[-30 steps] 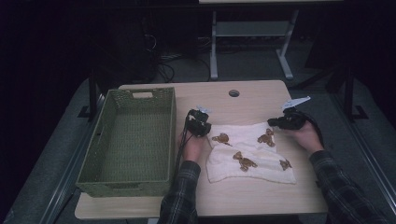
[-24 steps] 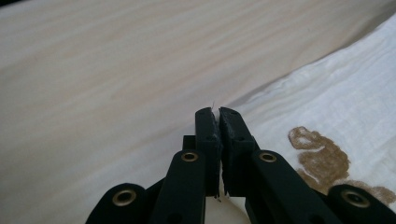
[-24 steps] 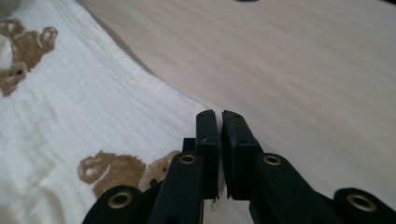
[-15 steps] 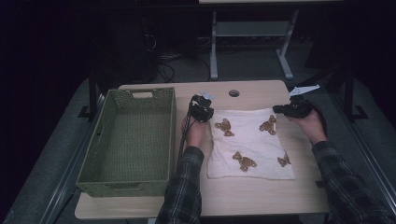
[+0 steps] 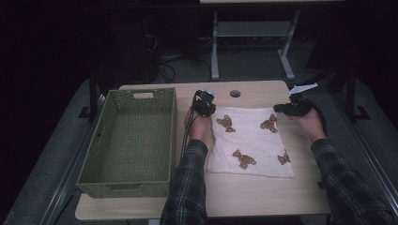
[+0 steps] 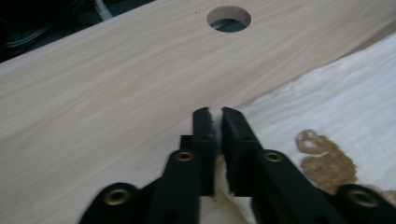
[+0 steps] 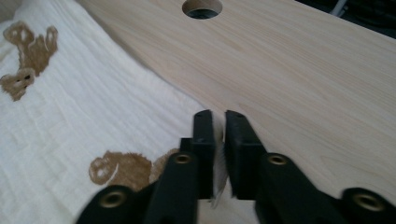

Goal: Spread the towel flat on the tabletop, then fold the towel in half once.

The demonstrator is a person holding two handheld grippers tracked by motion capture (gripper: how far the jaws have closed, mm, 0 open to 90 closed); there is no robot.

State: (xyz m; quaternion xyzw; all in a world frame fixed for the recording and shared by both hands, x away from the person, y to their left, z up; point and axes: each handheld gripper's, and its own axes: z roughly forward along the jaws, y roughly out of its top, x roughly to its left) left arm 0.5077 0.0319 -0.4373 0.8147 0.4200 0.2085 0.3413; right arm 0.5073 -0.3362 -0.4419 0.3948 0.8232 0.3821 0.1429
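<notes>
- A white cloth point(image 5: 252, 143) printed with brown bears lies spread flat on the wooden table point(image 5: 234, 192), right of centre.
- The left gripper point(image 5: 204, 102) pinches the cloth's far left corner, jaws nearly closed on the fabric edge.
- The right gripper point(image 5: 292, 108) clamps the far right corner likewise.
- A green woven basket point(image 5: 131, 140) sits left of the cloth.
- A round hole point(image 5: 235, 93) sits near the table's far edge.
</notes>
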